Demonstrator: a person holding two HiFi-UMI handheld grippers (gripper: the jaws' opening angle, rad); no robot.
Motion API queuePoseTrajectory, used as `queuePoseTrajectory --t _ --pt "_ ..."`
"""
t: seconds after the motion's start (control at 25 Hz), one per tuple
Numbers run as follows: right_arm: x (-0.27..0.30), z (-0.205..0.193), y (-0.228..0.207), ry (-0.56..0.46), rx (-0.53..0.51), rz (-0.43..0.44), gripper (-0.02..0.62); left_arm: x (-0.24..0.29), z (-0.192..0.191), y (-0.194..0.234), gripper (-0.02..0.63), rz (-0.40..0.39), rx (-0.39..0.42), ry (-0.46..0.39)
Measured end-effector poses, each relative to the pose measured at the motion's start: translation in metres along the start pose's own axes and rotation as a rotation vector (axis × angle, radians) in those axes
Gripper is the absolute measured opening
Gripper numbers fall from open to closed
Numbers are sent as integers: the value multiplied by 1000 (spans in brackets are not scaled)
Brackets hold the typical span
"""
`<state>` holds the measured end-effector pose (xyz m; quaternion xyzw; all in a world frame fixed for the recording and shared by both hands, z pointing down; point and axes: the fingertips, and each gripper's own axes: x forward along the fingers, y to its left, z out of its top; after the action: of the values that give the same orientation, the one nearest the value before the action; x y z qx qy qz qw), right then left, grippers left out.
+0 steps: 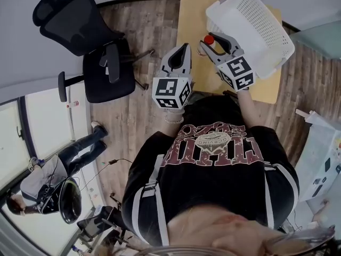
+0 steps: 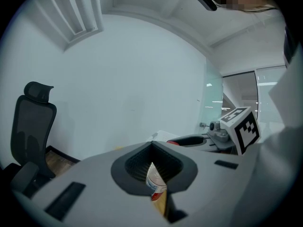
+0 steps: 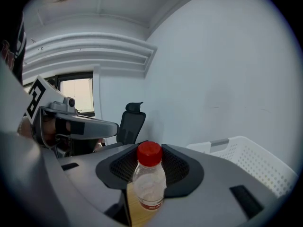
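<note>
We held the bottle [image 3: 149, 181] upright in our right gripper [image 1: 212, 46], clamped round its body, probably for steadiness, above the table [image 1: 191, 25] beside the white basket [image 1: 261, 20]. Our left gripper [image 1: 184, 49] hung alongside, jaws together, empty.

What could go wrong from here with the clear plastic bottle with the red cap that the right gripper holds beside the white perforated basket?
1. The right gripper grips the clear plastic bottle with the red cap on its smooth round body; it might slip or tilt.
2. The white perforated plastic basket is close by; the bottle could strike its rim.
3. The shut left gripper hangs near and could bump the bottle.
</note>
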<state>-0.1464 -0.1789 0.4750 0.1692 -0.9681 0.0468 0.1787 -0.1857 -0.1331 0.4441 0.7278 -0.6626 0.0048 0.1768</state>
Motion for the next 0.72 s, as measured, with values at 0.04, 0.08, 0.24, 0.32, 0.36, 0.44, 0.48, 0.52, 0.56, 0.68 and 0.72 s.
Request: queuePoseTrajectory --t 0.04,0.08,0.24,0.32,0.36,0.44,0.48,0.52,0.56,0.68,0.72 --pt "1 -3 -1 4 1 -1 156 1 -2 0 46 1 1 3" --pt "2 -7 -1 8 2 -1 156 2 -3 1 46 2 1 6" --pt "7 -18 -2 25 0 0 156 5 -7 5 46 7 -1 14" --pt "9 -22 -1 31 6 3 156 7 -9 5 46 8 -2 19" --pt "9 -23 -1 33 10 5 156 7 -10 5 46 8 -3 22" --pt "10 -26 -1 35 17 10 156 9 -11 5 46 6 -4 25" --pt "11 -28 -2 36 19 12 156 11 -11 4 46 6 -5 27" --pt "11 -30 -3 37 20 12 156 12 -11 4 46 5 -5 27" --pt "11 -32 -4 39 19 12 156 13 -11 4 46 4 -5 28" --pt "13 -38 -6 49 22 8 156 17 -12 4 46 4 -6 36" --pt "13 -39 -6 52 25 9 156 18 -12 4 46 3 -7 39"
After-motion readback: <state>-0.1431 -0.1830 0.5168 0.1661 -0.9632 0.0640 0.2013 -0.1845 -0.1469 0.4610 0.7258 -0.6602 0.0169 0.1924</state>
